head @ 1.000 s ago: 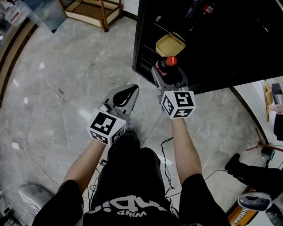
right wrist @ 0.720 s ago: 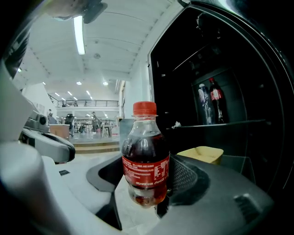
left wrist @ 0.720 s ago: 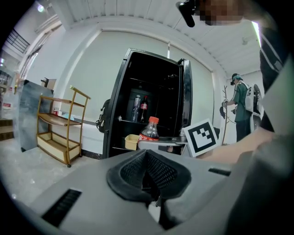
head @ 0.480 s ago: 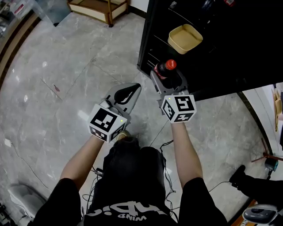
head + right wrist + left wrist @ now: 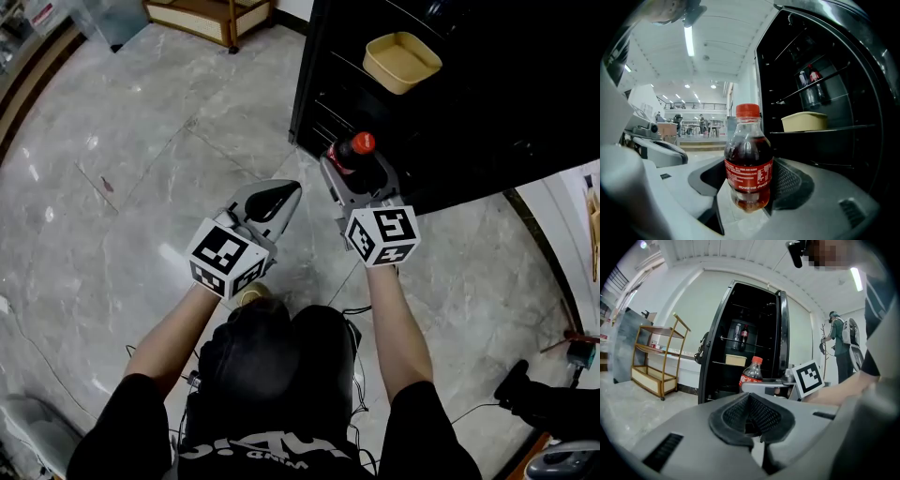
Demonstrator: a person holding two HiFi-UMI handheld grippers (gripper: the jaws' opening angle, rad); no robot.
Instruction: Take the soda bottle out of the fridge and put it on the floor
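The soda bottle (image 5: 357,153), dark cola with a red cap and red label, stands upright between the jaws of my right gripper (image 5: 354,163), which is shut on its lower body. The right gripper view shows the bottle (image 5: 748,159) filling the gap, with pads against both sides. It hangs in front of the open black fridge (image 5: 469,103), above the floor. My left gripper (image 5: 281,191) is to its left, shut with nothing in it; its pads (image 5: 736,420) meet at the tips. From there the bottle (image 5: 752,373) shows to the right.
A yellow container (image 5: 401,61) sits on a fridge shelf, and bottles (image 5: 740,336) stand on a higher one. A wooden rack (image 5: 202,14) is at the far left. Cables (image 5: 354,309) lie by my feet on the marble floor (image 5: 112,187). Another person's foot (image 5: 548,405) is at lower right.
Both grippers have sunk lower in front of the fridge. The bottle stays upright in the right gripper, and the left gripper stays shut and empty.
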